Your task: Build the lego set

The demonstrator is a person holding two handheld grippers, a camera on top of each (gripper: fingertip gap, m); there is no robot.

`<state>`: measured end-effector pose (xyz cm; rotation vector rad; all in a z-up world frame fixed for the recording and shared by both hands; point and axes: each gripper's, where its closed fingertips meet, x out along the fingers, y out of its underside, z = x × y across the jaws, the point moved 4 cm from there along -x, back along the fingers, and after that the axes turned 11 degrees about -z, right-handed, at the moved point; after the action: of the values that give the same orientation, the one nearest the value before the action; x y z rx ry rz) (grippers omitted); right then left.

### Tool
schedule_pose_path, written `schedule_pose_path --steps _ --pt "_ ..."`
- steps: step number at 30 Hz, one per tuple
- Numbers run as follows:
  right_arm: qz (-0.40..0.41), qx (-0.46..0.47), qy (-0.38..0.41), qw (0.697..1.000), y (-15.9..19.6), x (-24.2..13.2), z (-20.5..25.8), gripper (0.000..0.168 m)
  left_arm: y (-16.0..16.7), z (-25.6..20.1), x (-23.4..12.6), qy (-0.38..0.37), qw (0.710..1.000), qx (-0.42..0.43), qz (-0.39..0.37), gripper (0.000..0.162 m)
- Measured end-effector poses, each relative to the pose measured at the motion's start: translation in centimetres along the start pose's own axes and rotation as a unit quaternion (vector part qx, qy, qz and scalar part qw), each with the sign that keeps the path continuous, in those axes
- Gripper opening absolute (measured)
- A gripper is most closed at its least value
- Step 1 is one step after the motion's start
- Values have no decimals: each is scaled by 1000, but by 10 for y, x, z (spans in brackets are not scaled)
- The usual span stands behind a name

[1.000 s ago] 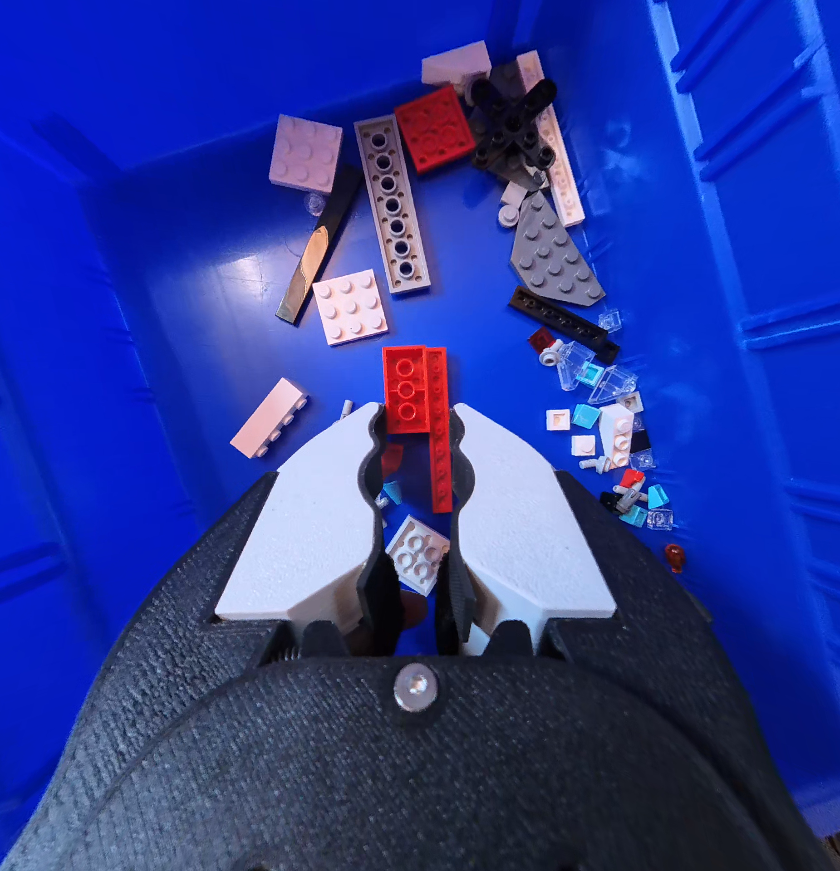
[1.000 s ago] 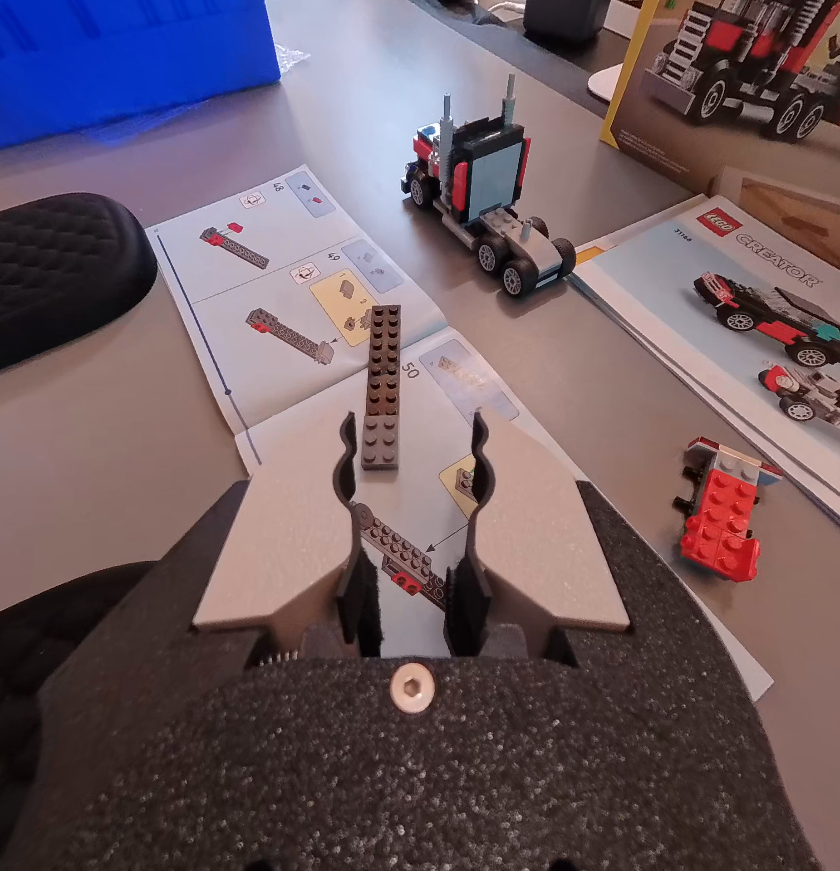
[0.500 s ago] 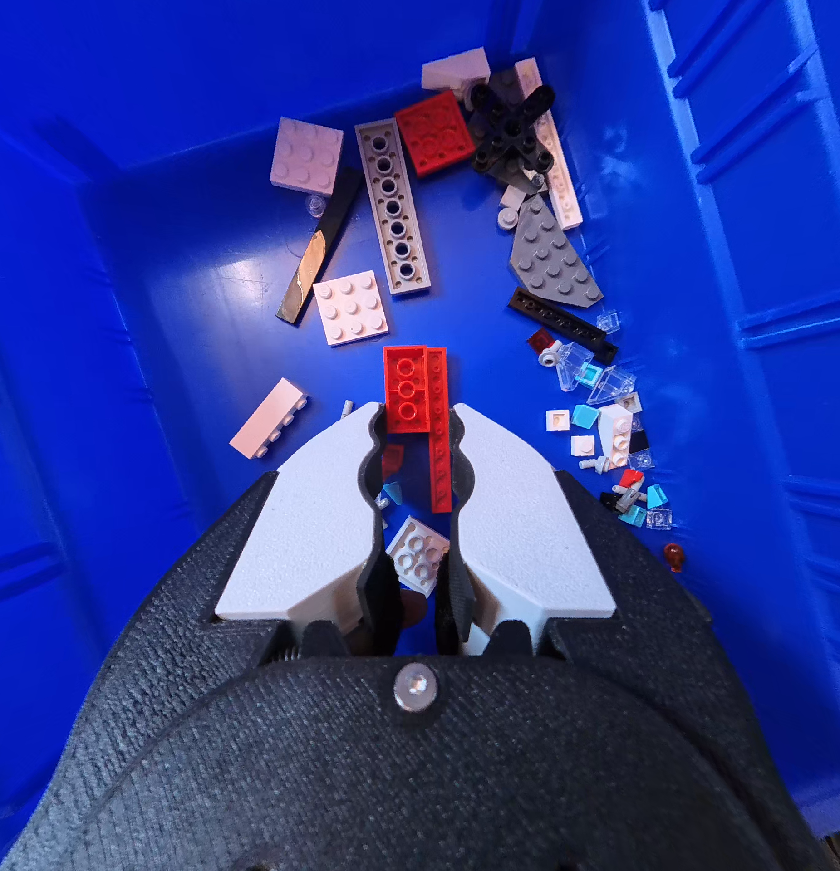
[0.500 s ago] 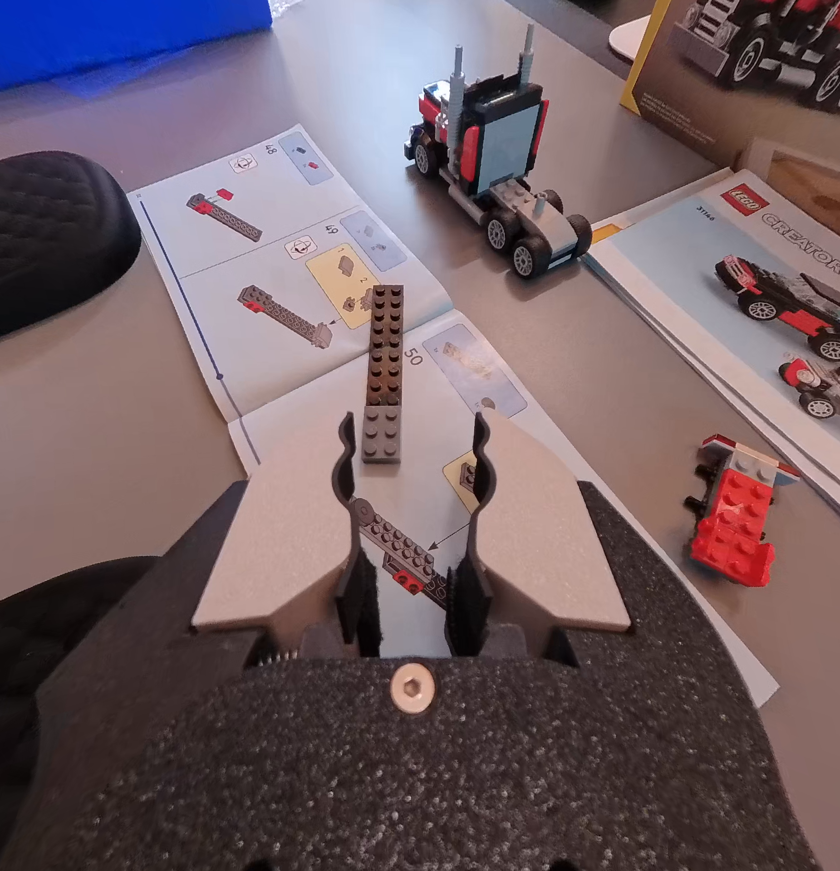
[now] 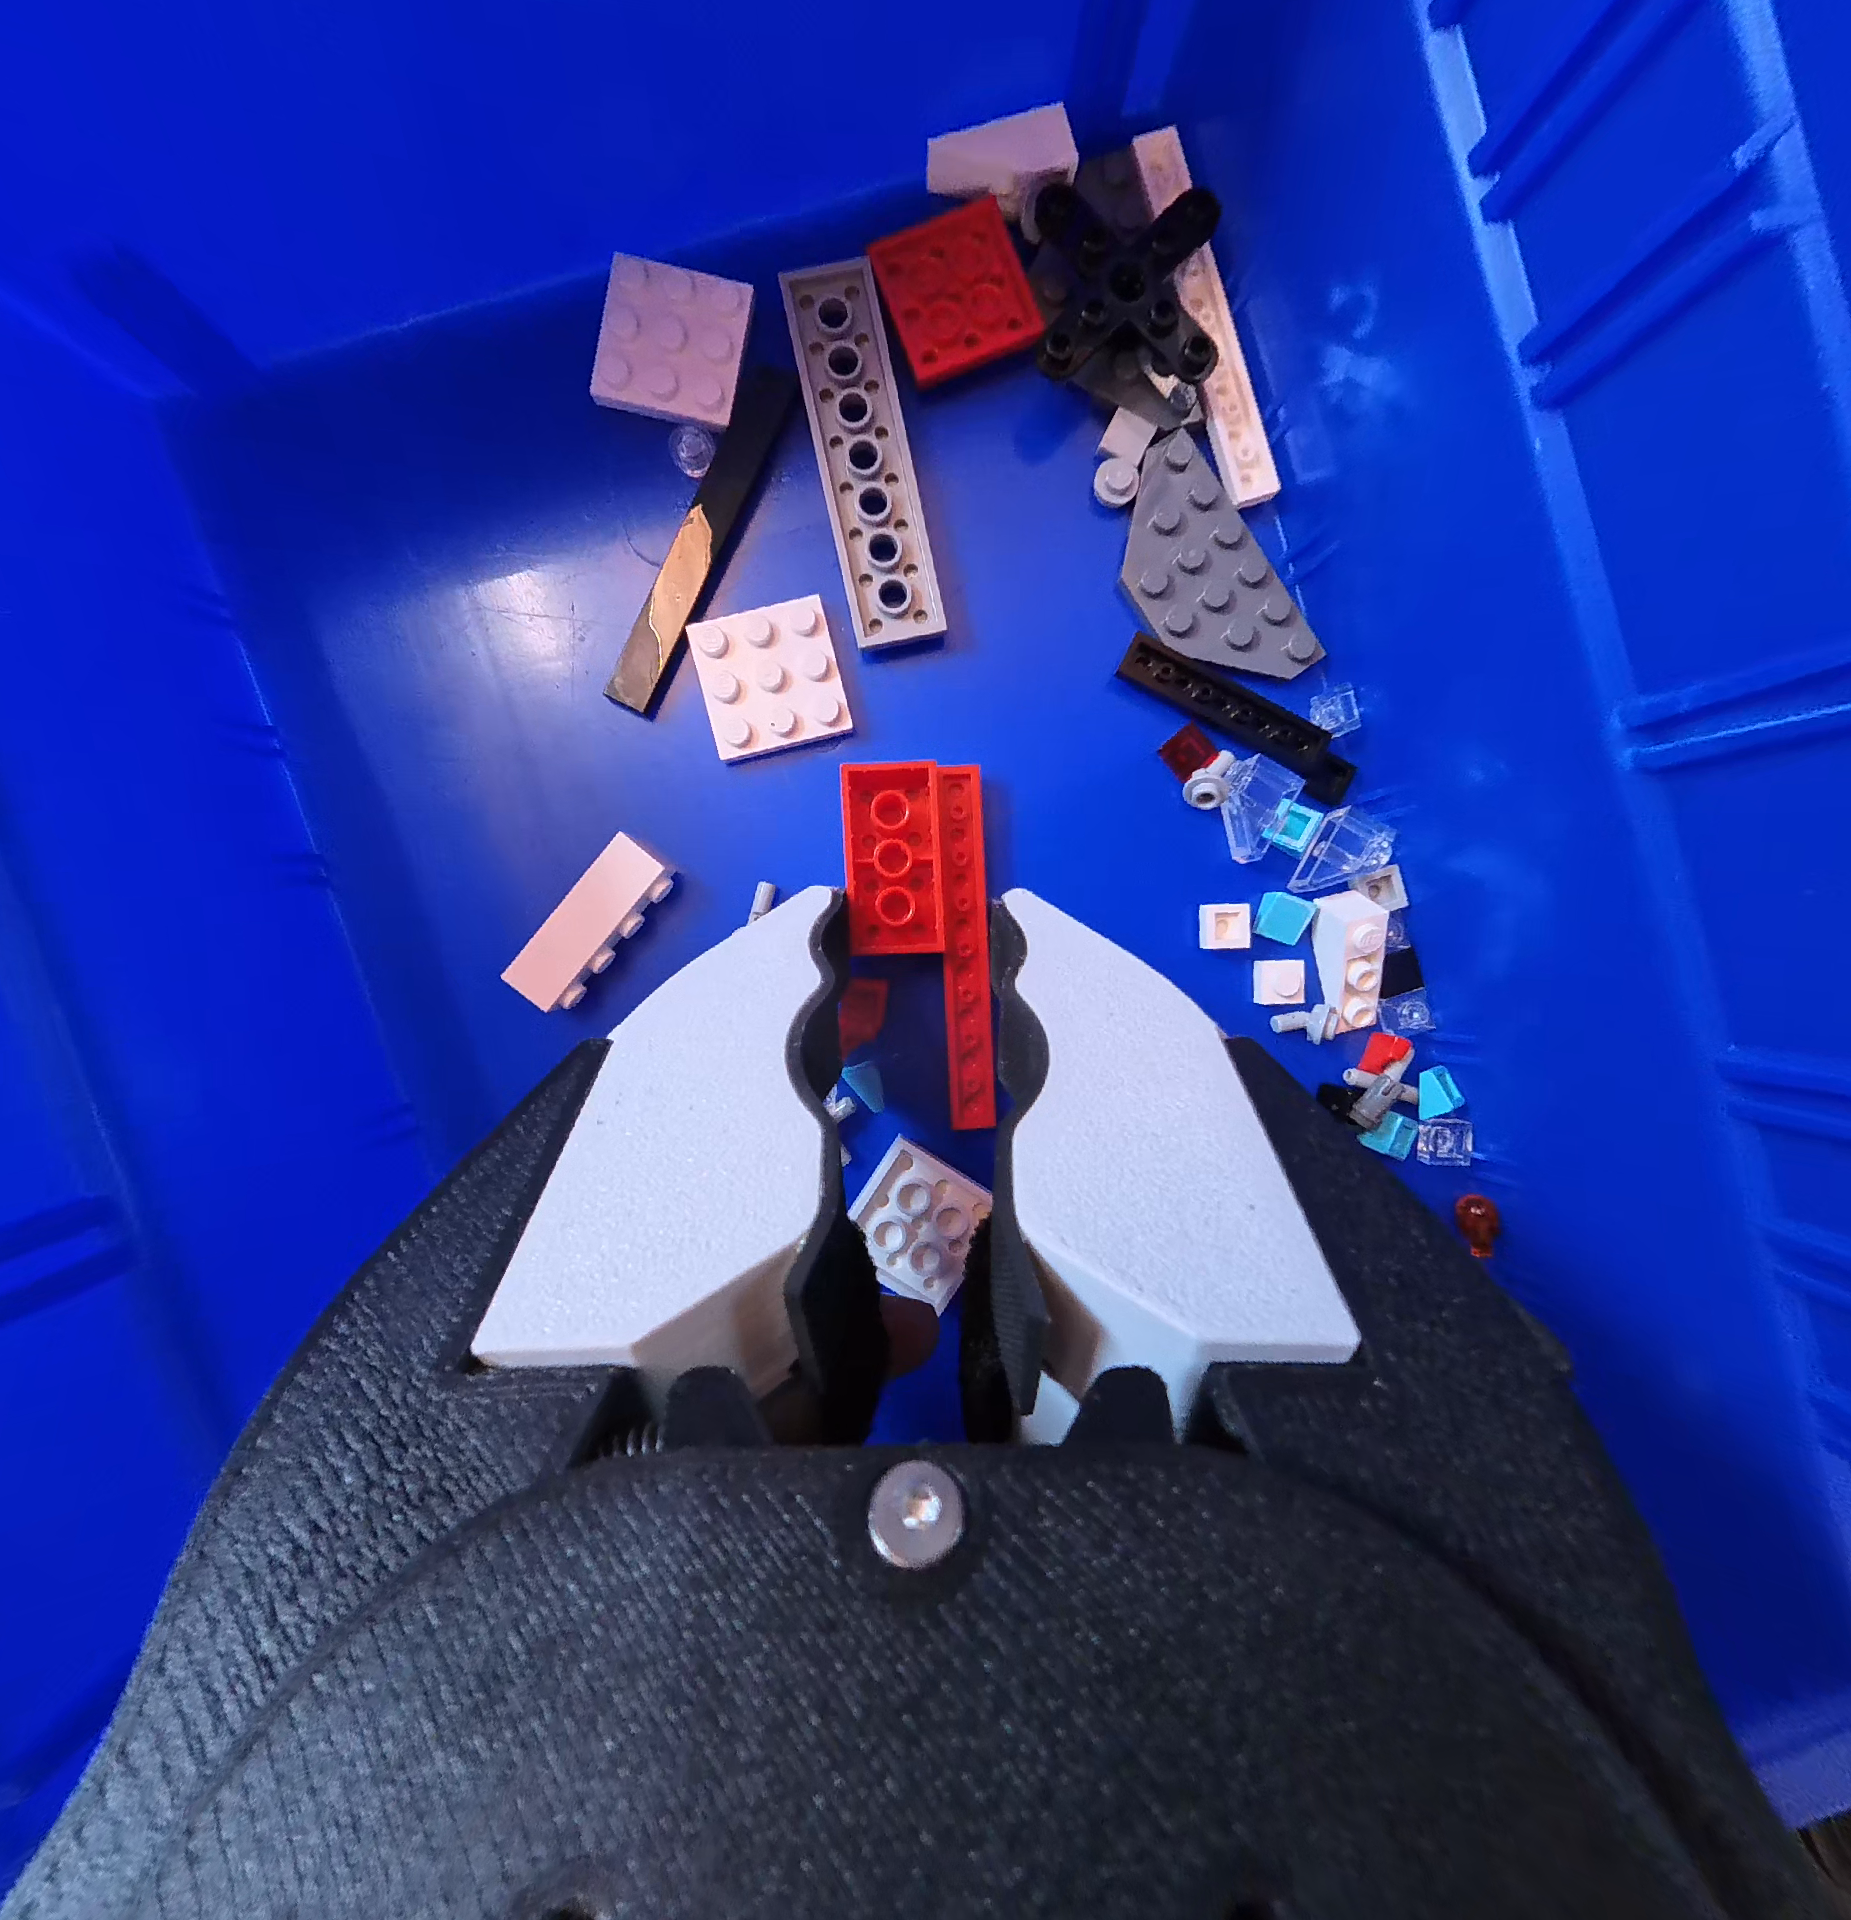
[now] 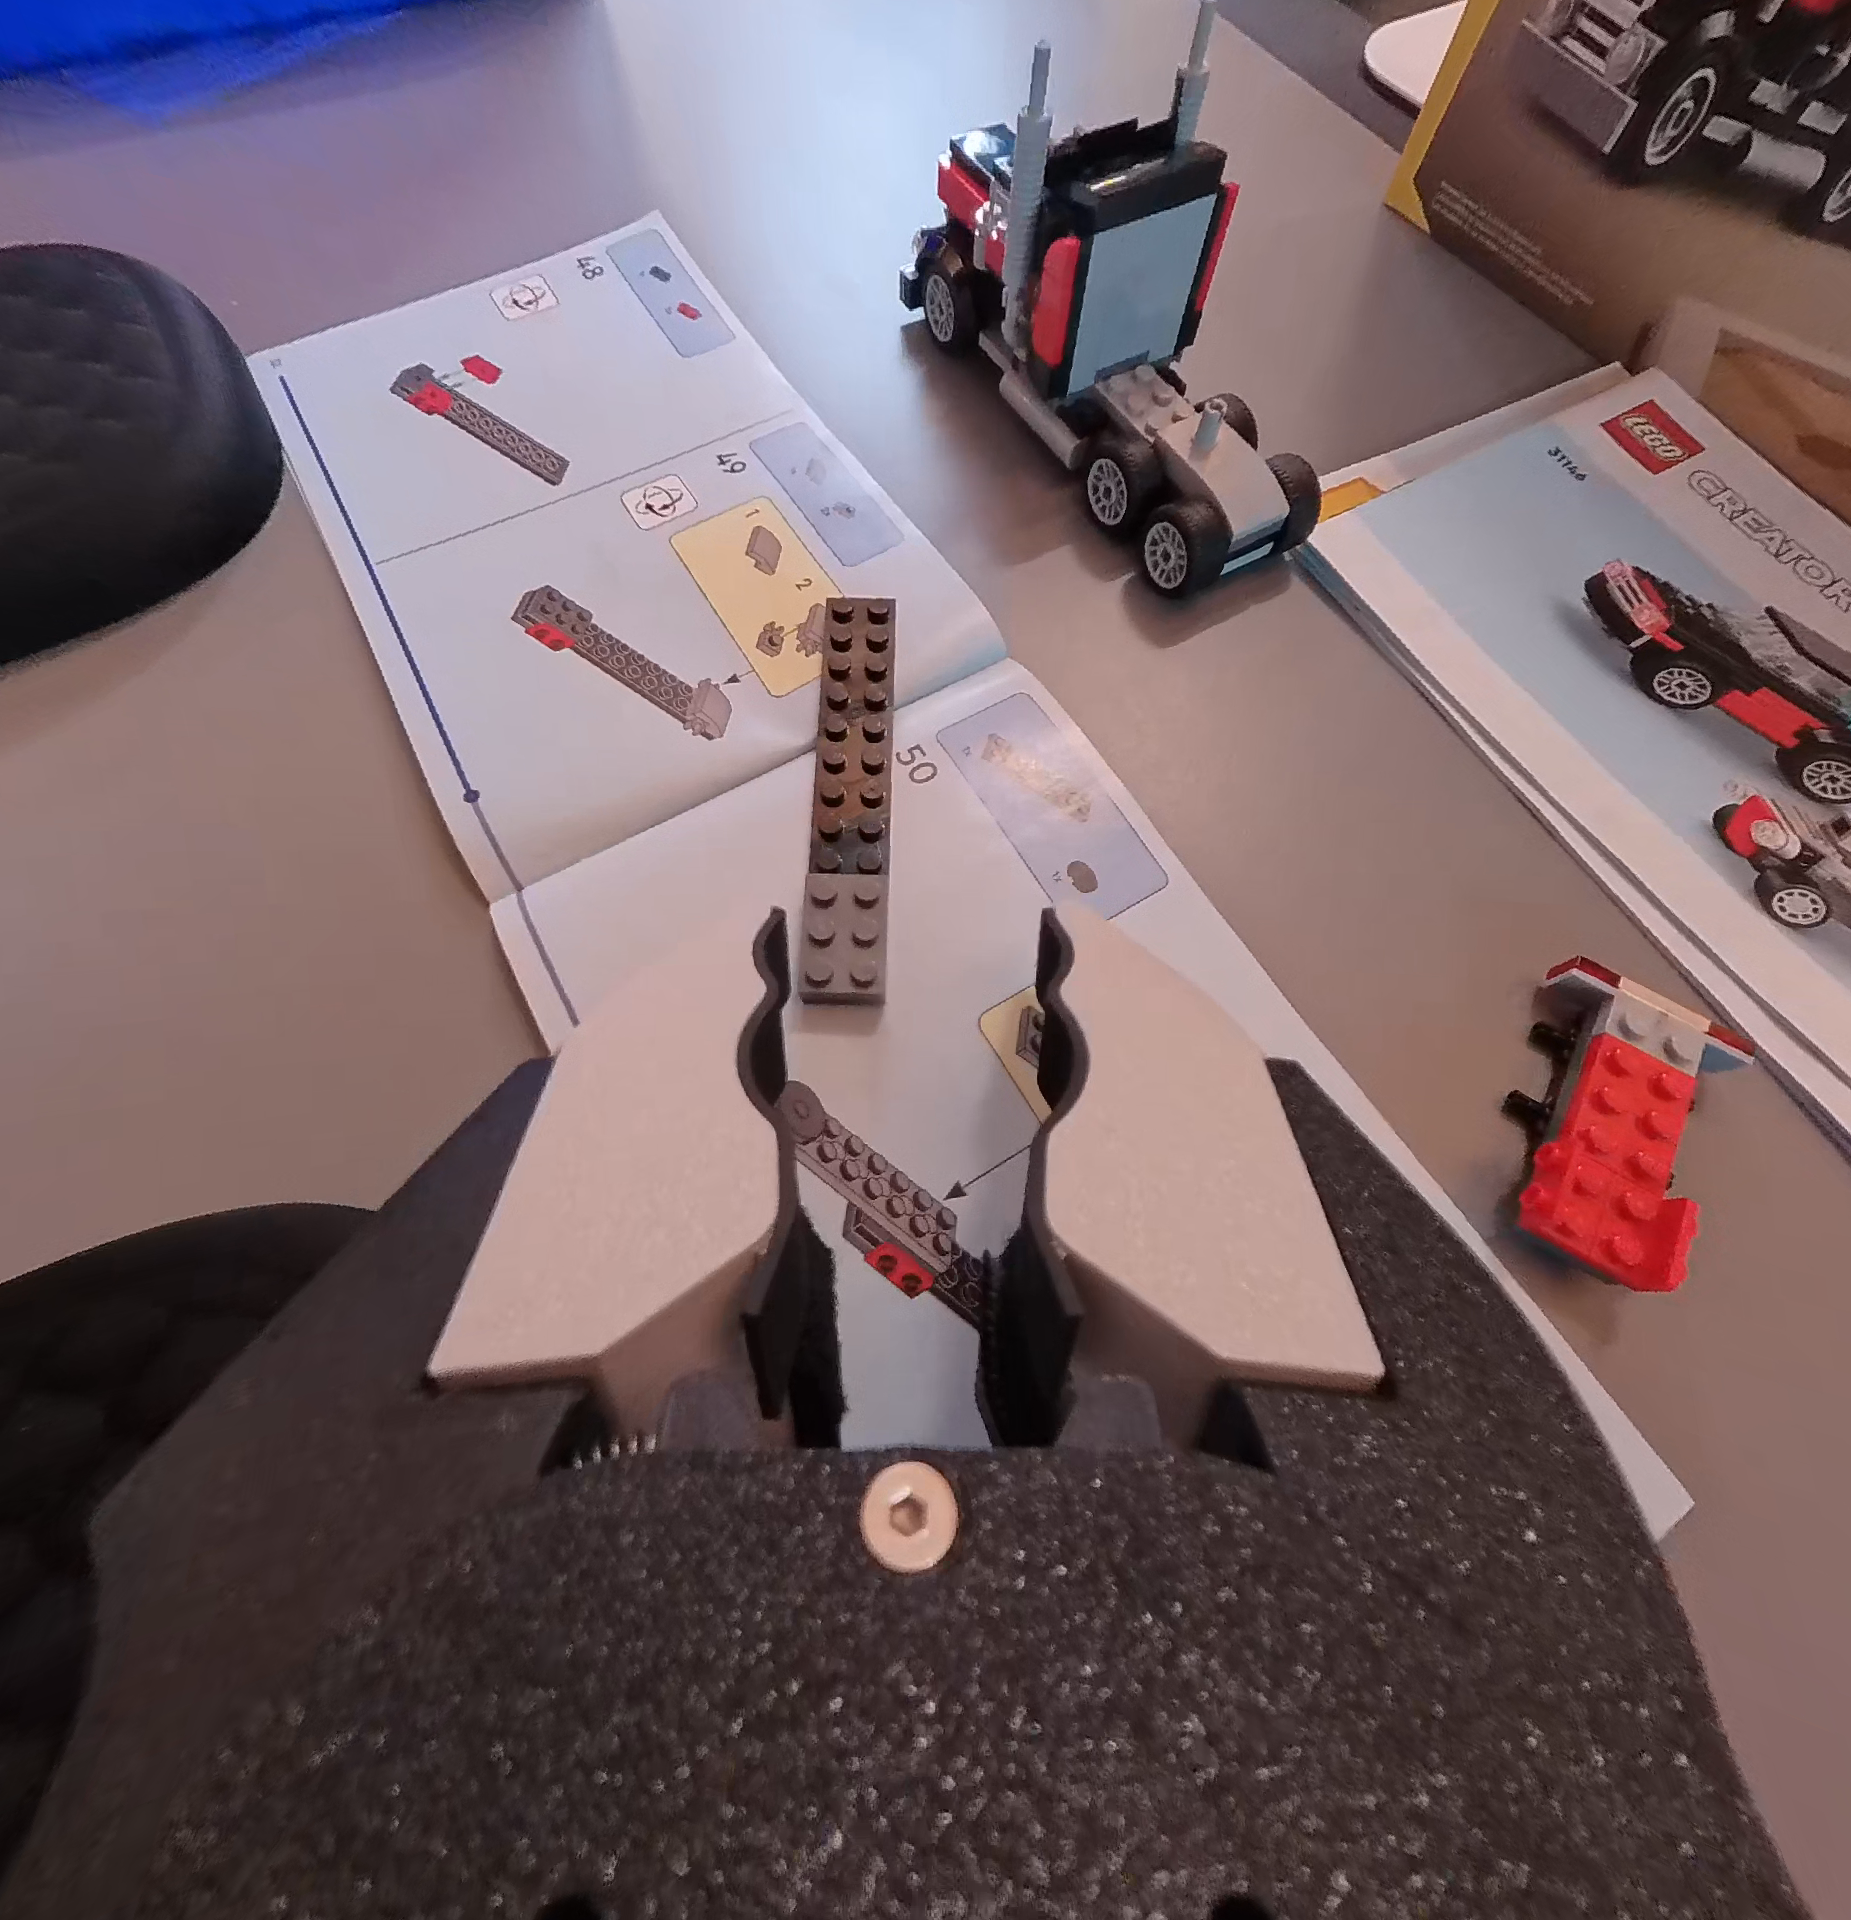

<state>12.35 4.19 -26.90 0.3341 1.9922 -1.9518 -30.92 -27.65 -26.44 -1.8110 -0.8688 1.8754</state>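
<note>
My left gripper (image 5: 916, 914) sits in the blue plastic bin (image 5: 308, 644), jaws slightly parted around two flat red plates: a wide one (image 5: 892, 857) and a narrow strip (image 5: 968, 945). Contact seems likely but is unclear. Risk: closing clamps both, or the strip slips out. My right gripper (image 6: 908, 951) hangs open just behind the long dark studded plate (image 6: 850, 774).

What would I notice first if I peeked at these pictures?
Probably the bright blue bin full of loose Lego pieces, with the left gripper closed around two red plates in its middle. On the table, a small red and black truck stands beyond the open instruction booklet, where a long dark plate lies before the open right gripper.
</note>
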Motion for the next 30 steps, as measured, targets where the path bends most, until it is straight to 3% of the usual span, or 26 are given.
schedule_pose_path --steps 11,16,22,25,30 --pt "33 -25 -11 999 6 4 5 39 0 0 0 -1 1000 3 3 27" --pt "45 -56 -8 997 8 5 7 24 0 0 0 0 1000 2 1 27" --pt "40 -63 -8 997 6 4 7 31 0 0 0 1 1000 1 0 28" --pt "18 -47 -27 998 1 0 10 38 0 2 -1 -11 1000 5 -5 37" --pt "54 -36 -42 997 9 -1 10 39 -18 3 -18 -18 997 19 -72 47"
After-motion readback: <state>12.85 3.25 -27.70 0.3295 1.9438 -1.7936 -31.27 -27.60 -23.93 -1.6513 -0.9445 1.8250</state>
